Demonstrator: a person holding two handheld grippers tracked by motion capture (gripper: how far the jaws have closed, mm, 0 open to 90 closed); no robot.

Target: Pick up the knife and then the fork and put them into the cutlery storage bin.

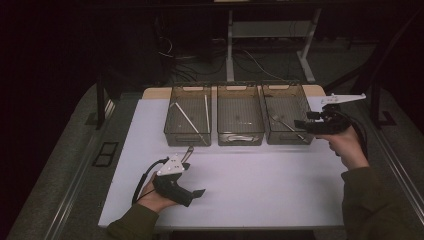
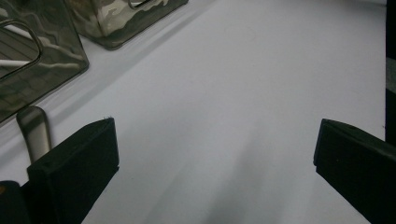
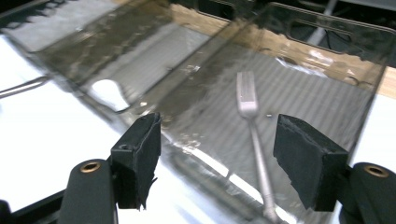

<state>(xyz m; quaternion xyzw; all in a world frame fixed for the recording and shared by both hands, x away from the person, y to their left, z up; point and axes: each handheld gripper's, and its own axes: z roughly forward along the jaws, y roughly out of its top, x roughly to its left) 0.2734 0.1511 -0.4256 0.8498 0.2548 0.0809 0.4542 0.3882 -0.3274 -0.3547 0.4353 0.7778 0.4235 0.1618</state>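
Note:
Three clear bins stand in a row at the back of the white table (image 1: 250, 185). A metal fork (image 3: 252, 135) lies in the right bin (image 1: 285, 102), also seen as the fork (image 1: 287, 125) from above. My right gripper (image 3: 219, 158) hovers over that bin's near right corner, open, with nothing between its jaws; from above the right gripper (image 1: 301, 123) points left. My left gripper (image 1: 194, 177) rests low on the table in front of the left bin (image 1: 187, 131), open wide and empty (image 2: 215, 168). A metal utensil handle (image 2: 33, 130) lies just beside its left jaw.
The left bin holds long pale sticks (image 1: 190, 120). The middle bin (image 1: 240, 107) holds a shiny spoon-like piece (image 3: 109, 91). White table surface stretches between the two hands. Dark floor, cables and a desk frame (image 1: 230, 45) lie beyond the table.

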